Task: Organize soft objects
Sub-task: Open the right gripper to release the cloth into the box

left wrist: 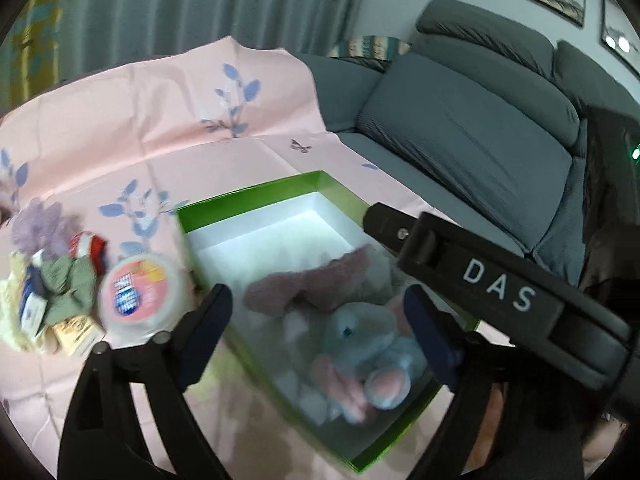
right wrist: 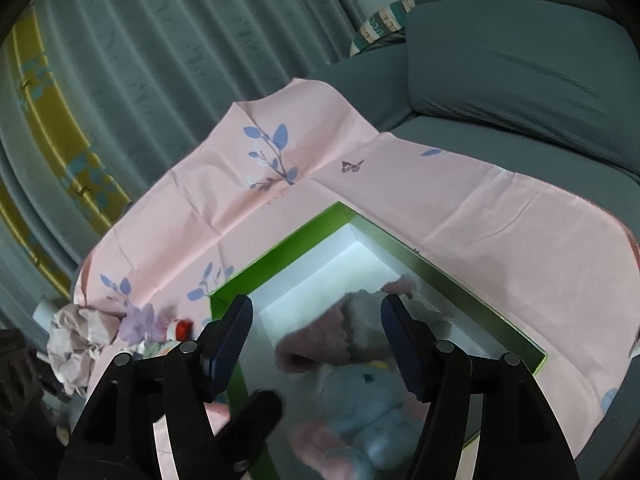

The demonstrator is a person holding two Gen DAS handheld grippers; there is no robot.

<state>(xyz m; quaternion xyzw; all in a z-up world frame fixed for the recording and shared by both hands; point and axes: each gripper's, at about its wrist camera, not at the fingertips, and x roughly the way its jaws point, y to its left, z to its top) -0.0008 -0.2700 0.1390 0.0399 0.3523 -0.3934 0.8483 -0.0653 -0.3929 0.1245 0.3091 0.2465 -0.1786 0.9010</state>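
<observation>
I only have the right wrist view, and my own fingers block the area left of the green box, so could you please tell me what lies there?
Observer: A round tub with a pink and orange label sits on the pink cloth, just left of the green box.
Operator: Thank you. Is anything soft beside it?
Observer: Yes, a green fabric bow lies left of the tub, among small cartons.
Operator: And how does the left gripper stand?
Observer: The left gripper is open, its fingers on either side of the blue plush elephant in the box, not pressing it.
</observation>
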